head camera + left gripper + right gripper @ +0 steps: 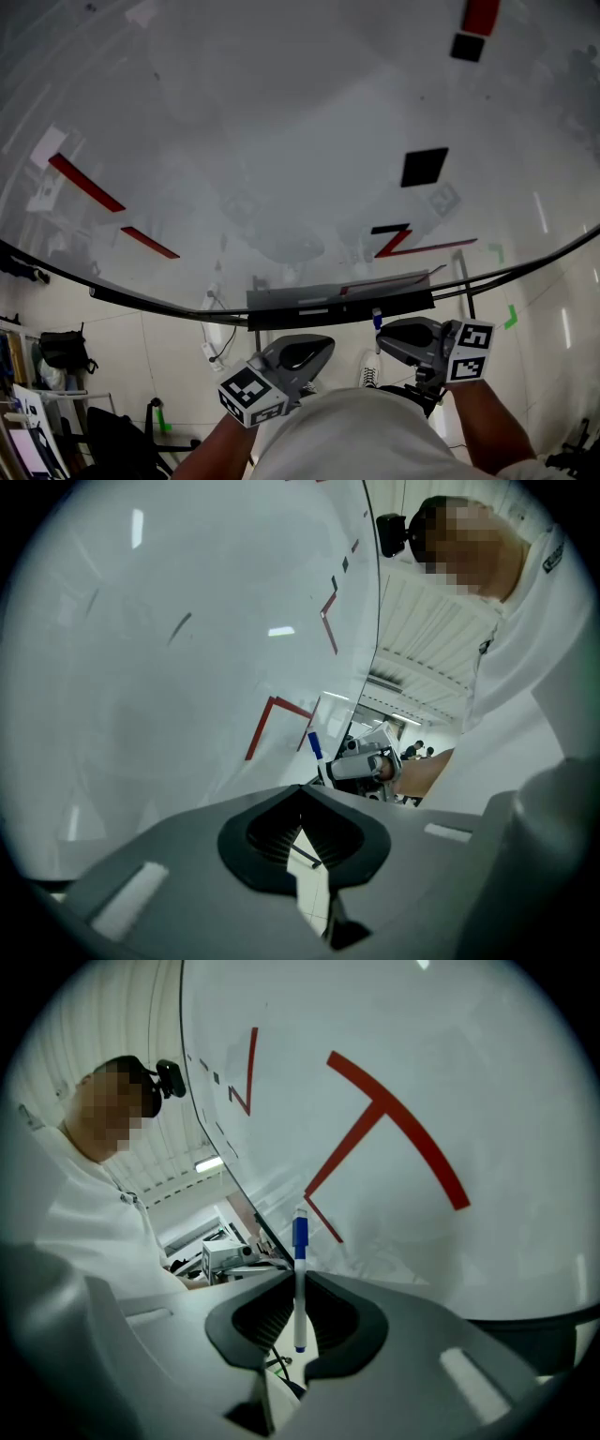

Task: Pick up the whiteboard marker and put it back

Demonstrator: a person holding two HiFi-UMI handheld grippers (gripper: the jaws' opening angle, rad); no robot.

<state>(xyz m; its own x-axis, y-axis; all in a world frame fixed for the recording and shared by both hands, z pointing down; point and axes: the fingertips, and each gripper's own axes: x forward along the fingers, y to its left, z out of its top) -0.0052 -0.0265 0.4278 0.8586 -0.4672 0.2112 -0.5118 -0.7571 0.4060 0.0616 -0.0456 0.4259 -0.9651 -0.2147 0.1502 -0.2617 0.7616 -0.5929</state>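
Note:
A whiteboard marker (pixel 299 1288) with a white body and a blue cap stands upright between the jaws of my right gripper (pixel 298 1277), which is shut on it, cap pointing toward the whiteboard (pixel 422 1063). From the head view, the right gripper (pixel 405 339) holds the marker (pixel 377 322) just below the board's dark tray (pixel 337 304). My left gripper (pixel 302 354) hangs beside it to the left, jaws closed on nothing. The left gripper view shows the left gripper (pixel 302 797) shut, with the right gripper (pixel 364 766) and the marker's blue cap (pixel 314 745) beyond.
The whiteboard (pixel 281 141) carries red strokes (pixel 86 184) and black square magnets (pixel 424 167). Below the tray are a tiled floor, cables (pixel 217 342), a dark bag (pixel 61 349) at left and green tape marks (pixel 511 317). A person's white shirt (pixel 366 436) fills the bottom.

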